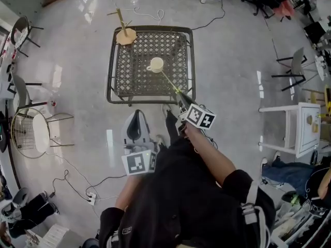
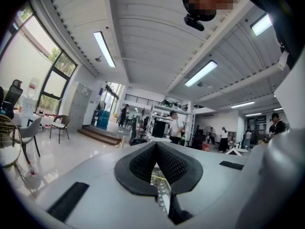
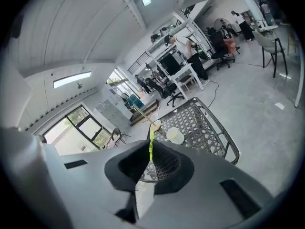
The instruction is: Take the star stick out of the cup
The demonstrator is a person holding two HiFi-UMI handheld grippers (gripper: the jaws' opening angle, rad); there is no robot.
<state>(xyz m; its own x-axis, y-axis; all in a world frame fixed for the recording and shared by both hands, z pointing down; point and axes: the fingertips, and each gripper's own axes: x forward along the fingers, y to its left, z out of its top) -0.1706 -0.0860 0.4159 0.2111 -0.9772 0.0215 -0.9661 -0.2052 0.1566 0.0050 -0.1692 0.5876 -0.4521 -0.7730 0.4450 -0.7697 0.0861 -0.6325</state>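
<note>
The jaws of the right gripper are shut tight on the star stick. The stick leans from them toward the cup on the tabletop. It is best to lift slowly, along the stick's own line, so the cup does not tip. The jaws of the left gripper are closed and hold nothing.

Person: black top, short black sleeve, grey strap on shoulder. left gripper, right gripper: pale grey shells, black ribbed pads. Behind each claw, white cube with black square markers.
</note>
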